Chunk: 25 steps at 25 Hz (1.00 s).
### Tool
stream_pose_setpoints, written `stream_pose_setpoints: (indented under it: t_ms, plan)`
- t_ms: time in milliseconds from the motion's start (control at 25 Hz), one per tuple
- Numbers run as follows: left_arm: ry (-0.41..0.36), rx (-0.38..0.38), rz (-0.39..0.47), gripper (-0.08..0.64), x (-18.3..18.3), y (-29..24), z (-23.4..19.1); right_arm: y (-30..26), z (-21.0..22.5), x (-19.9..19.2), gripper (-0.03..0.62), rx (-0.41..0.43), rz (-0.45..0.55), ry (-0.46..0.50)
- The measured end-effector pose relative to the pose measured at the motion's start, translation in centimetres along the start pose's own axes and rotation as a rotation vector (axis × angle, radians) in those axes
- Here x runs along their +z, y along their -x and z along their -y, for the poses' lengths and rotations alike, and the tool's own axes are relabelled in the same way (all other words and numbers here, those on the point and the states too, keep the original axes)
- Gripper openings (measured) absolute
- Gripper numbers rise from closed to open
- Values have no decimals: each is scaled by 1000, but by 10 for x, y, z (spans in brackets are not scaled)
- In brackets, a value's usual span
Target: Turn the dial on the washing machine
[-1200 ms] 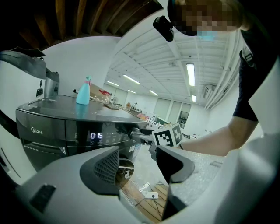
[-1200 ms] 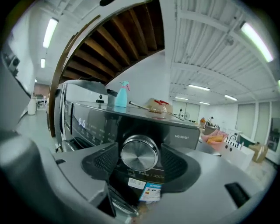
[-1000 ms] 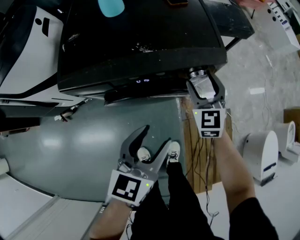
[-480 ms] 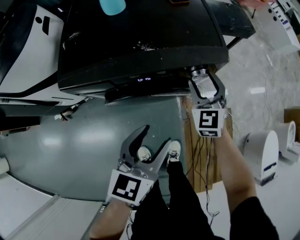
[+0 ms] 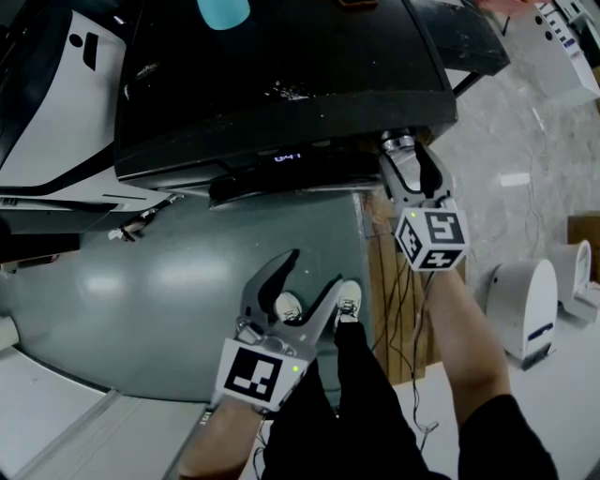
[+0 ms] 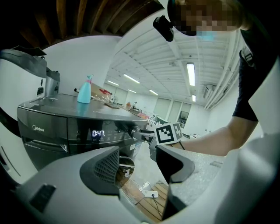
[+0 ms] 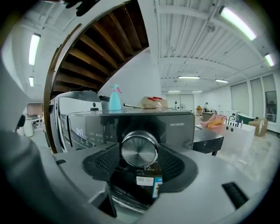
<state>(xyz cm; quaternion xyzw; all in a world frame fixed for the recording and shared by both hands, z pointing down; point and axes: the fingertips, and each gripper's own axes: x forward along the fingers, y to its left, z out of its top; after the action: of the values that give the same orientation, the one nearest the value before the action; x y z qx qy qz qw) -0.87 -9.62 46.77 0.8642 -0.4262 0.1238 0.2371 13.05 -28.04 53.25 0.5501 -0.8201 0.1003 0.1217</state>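
The dark washing machine [image 5: 281, 84] stands in front of me, its display [image 5: 287, 157] lit. Its round metal dial [image 5: 397, 143] sits at the right end of the front panel. My right gripper [image 5: 405, 152] is shut on the dial [image 7: 139, 149], one pad pressing on each side. Its jaws have just been closing slightly around the dial. My left gripper [image 5: 314, 272] hangs lower, away from the machine, open with nothing between its fingers. In the left gripper view the display [image 6: 98, 133] reads 0:47, and the right gripper's marker cube [image 6: 168, 133] shows at the dial.
A blue spray bottle [image 5: 223, 11] stands on the machine's top. A white appliance [image 5: 56, 84] is on the left. A wooden pallet [image 5: 389, 291] with cables lies below the right hand. A white device [image 5: 525, 309] sits on the floor at the right. My legs and shoes are below.
The right gripper has rolled clockwise on the dial, so its marker cube now sits tilted. The display's digits have changed. The left gripper has not moved.
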Motion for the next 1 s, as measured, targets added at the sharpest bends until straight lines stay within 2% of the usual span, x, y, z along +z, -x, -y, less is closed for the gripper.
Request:
stream_pose_setpoints:
  t_ms: [240, 440, 560, 720, 800, 880, 1000]
  plan:
    - [1, 0, 2, 248, -1, 0, 0, 1, -1, 0, 291, 0, -2, 46]
    - [2, -1, 6, 247, -2, 1, 0, 1, -1, 3, 291, -7, 0, 132]
    - [6, 1, 6, 248, -2, 1, 0, 1, -4, 5, 291, -11, -10, 224]
    - [13, 4, 3, 247, -3, 1, 0, 2, -9, 3, 277, -60, -48, 458]
    - [15, 4, 1, 247, -4, 0, 0, 2, -11, 1, 273, -73, -46, 540]
    - [16, 3, 0, 247, -6, 0, 0, 0, -12, 2, 267, -72, -26, 581]
    - [17, 4, 1, 247, -6, 0, -1, 0, -12, 3, 265, -75, -22, 582]
